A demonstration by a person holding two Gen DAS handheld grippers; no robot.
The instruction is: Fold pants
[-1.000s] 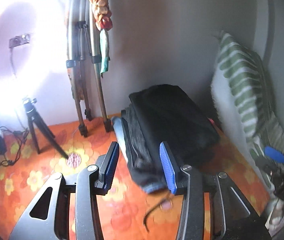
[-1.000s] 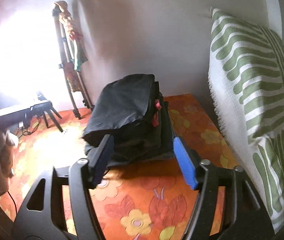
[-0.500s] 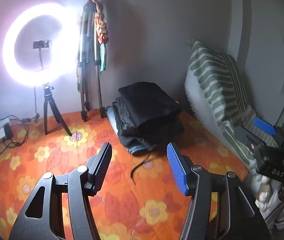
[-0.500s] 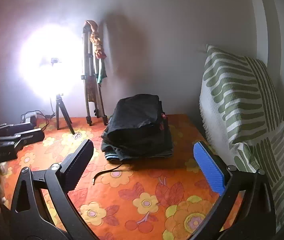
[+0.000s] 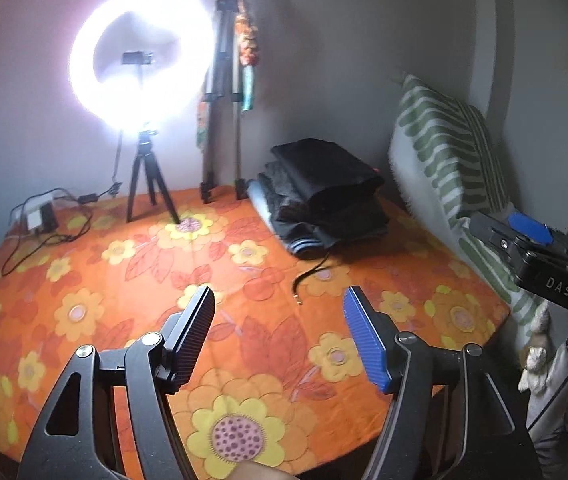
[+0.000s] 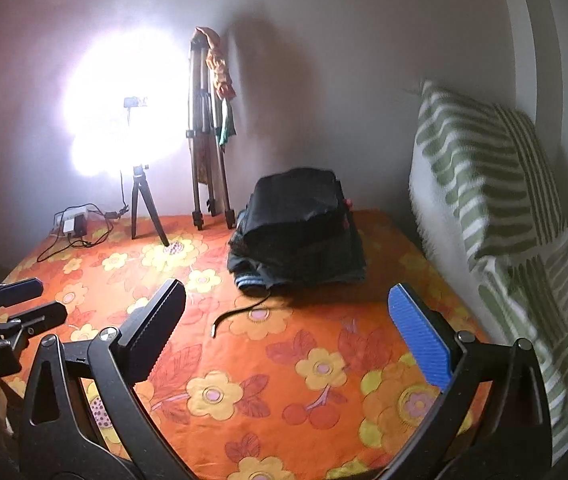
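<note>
A stack of folded dark pants [image 5: 323,192] [image 6: 299,232] lies at the back of the orange flowered bedsheet [image 5: 132,280] [image 6: 307,360], near the wall. A black drawstring [image 5: 309,276] [image 6: 240,314] trails from the stack toward me. My left gripper [image 5: 278,336] hangs over the sheet well short of the stack, its jaws opening with nothing between them. My right gripper [image 6: 287,328] stands wide open and empty, also apart from the stack. The right gripper [image 5: 523,236] shows at the right edge of the left wrist view, the left gripper [image 6: 8,312] at the left edge of the right wrist view.
A lit ring light on a small tripod [image 5: 140,80] [image 6: 124,120] stands at the back left beside a folded tripod [image 5: 224,120] [image 6: 204,140]. A charger and cables [image 5: 40,216] [image 6: 72,224] lie by the wall. A green striped pillow [image 5: 443,152] [image 6: 491,184] leans at the right.
Both grippers have drawn back from the stack of pants, which now looks smaller and farther away. Both sets of jaws have opened wider. The drawstring has come into full view.
</note>
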